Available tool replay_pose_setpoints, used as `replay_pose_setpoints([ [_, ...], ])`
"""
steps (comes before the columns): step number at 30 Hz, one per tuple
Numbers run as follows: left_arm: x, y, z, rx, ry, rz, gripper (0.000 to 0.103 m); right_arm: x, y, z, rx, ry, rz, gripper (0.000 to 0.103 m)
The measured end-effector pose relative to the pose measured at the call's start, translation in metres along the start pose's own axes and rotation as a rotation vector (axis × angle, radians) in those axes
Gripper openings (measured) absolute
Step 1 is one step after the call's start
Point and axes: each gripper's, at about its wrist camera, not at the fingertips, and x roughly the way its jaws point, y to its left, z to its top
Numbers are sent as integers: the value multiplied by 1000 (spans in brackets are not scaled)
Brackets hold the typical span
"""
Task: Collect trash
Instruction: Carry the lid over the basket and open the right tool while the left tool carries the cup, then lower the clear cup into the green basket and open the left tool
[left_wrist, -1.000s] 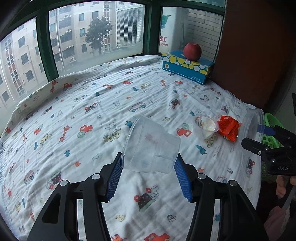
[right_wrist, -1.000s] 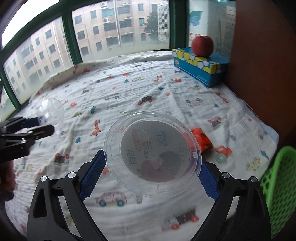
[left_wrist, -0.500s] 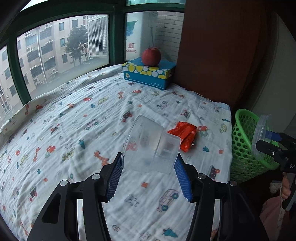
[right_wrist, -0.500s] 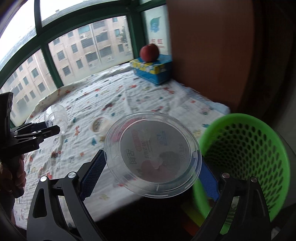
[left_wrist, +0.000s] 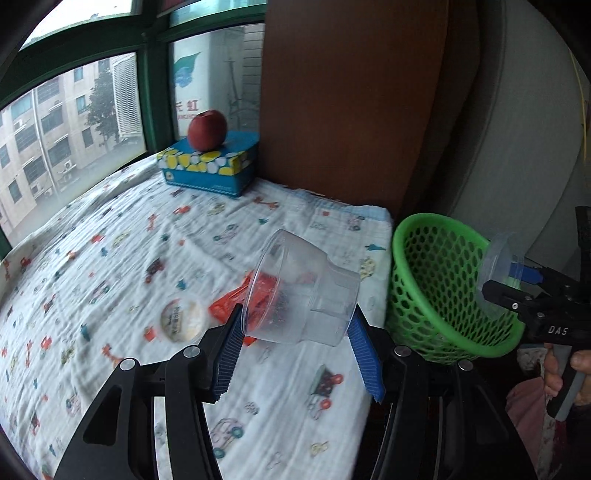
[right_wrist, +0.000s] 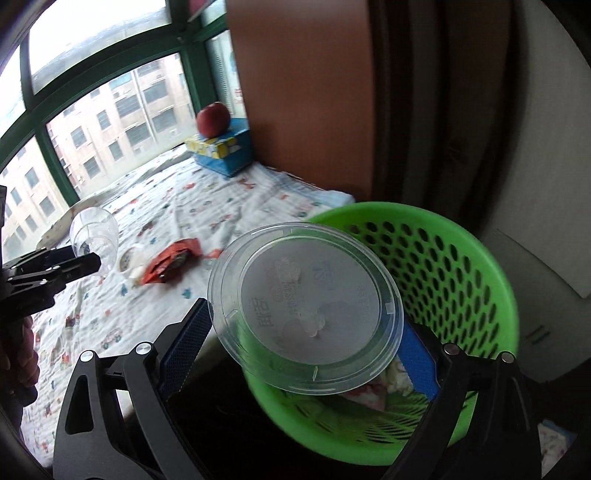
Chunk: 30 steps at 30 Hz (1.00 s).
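My left gripper (left_wrist: 295, 326) is shut on a clear plastic cup (left_wrist: 303, 291), held on its side above the right part of the bed. In the right wrist view that left gripper (right_wrist: 79, 264) shows at the left with the cup (right_wrist: 94, 236). My right gripper (right_wrist: 303, 334) is shut on a round clear plastic lid (right_wrist: 306, 306), which hangs over the near left part of the green mesh basket (right_wrist: 480, 240). The left wrist view shows the right gripper (left_wrist: 517, 286) and lid (left_wrist: 496, 266) at the basket's (left_wrist: 424, 219) far rim. A red wrapper (right_wrist: 170, 260) and a white foil seal (right_wrist: 129, 260) lie on the bed.
The bed carries a white sheet (left_wrist: 110, 258) printed with small cars. At its far corner a red apple (left_wrist: 207, 129) sits on a blue and yellow tissue box (left_wrist: 210, 170). A brown panel (left_wrist: 351, 92) stands behind the basket. Some trash (right_wrist: 369, 391) lies in the basket's bottom.
Both grippers have swung right, from over the bed towards its right edge. The lid now hangs over the green basket, and the cup has come closer to it. Neither grip has changed.
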Motion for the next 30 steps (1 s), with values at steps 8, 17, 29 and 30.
replay_pose_setpoints([
  [8,8,-31,17,44,-6,-22,54,2,-31,-5,44,1,-23,93],
  [17,18,-62,32,83,-6,-63,54,-5,-53,-8,83,-23,-53,96],
  [29,42,-111,38,132,40,-147,54,-36,-78,-19,118,-75,-105,96],
  [30,45,-116,38,136,46,-152,54,-37,-82,-21,126,-75,-106,96],
])
